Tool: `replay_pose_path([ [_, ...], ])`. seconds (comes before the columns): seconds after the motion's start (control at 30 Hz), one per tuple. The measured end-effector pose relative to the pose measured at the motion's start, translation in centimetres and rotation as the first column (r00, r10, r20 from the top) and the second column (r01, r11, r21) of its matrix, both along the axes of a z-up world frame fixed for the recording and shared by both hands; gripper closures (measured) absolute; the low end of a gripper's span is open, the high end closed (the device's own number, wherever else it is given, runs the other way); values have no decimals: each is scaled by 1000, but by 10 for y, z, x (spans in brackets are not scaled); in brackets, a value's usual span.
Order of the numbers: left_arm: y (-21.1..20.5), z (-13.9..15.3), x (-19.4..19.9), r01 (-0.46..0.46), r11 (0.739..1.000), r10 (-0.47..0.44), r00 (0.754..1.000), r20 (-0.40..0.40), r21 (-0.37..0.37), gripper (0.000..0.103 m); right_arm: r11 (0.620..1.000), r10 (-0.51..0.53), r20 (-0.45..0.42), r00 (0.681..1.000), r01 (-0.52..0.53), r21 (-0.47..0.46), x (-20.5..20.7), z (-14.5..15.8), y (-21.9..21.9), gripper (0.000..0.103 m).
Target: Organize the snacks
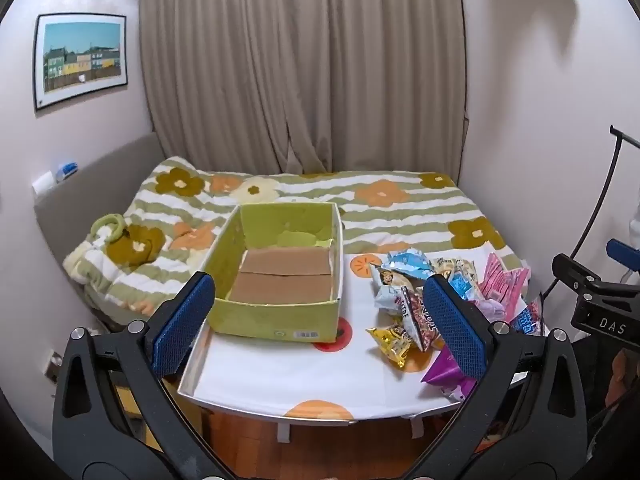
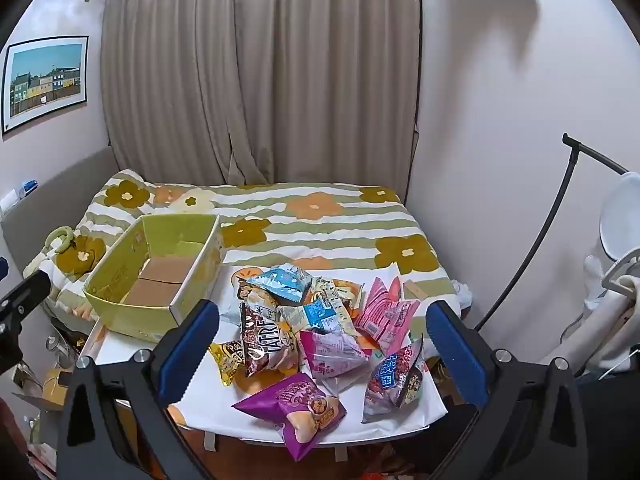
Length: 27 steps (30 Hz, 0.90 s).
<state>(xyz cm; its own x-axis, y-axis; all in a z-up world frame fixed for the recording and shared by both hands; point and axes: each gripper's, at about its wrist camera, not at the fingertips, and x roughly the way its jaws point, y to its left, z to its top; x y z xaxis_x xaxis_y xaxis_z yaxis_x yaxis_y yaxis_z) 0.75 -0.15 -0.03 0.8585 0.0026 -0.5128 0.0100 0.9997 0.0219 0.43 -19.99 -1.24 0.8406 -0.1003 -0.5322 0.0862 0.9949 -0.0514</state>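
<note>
The left tongs point(image 1: 320, 320) stand spread wide with nothing between their blue pads, hovering above the near edge of the counter point(image 1: 288, 380) and tilted down toward it. Just past them sits an open green box point(image 1: 276, 316), its cardboard bottom bare. The right tongs point(image 2: 322, 340) are likewise released and grip nothing; they hang over a heap of snack bags point(image 2: 320, 320) that lies on the counter's right half, just beside the box. In that heap a purple bag point(image 2: 296, 404) lies nearest the edge, a dark brown one point(image 2: 264, 340) leans at the left, a pink one point(image 2: 384, 316) at the right, and a blue one point(image 2: 284, 280) at the back. Behind the counter is a bed point(image 2: 320, 220) with a flowered, striped cover, then a beige curtain point(image 2: 260, 80). A framed picture point(image 1: 80, 60) hangs on the left wall.
</note>
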Motion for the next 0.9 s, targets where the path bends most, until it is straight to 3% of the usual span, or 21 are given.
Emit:
replay_pose_path([
  [0.1,-5,2,-9,6,1000,-6,999,51,10,0,1000,0,-14,1000,0,8,1,0,0,0],
  [0.23,1,1,-10,17,1000,-16,999,43,-17,0,1000,4,-3,1000,-4,10,0,0,0,0],
  [0.9,-5,2,-3,23,1000,-23,999,24,-3,0,1000,-9,-17,1000,9,30,3,-3,-3,0],
])
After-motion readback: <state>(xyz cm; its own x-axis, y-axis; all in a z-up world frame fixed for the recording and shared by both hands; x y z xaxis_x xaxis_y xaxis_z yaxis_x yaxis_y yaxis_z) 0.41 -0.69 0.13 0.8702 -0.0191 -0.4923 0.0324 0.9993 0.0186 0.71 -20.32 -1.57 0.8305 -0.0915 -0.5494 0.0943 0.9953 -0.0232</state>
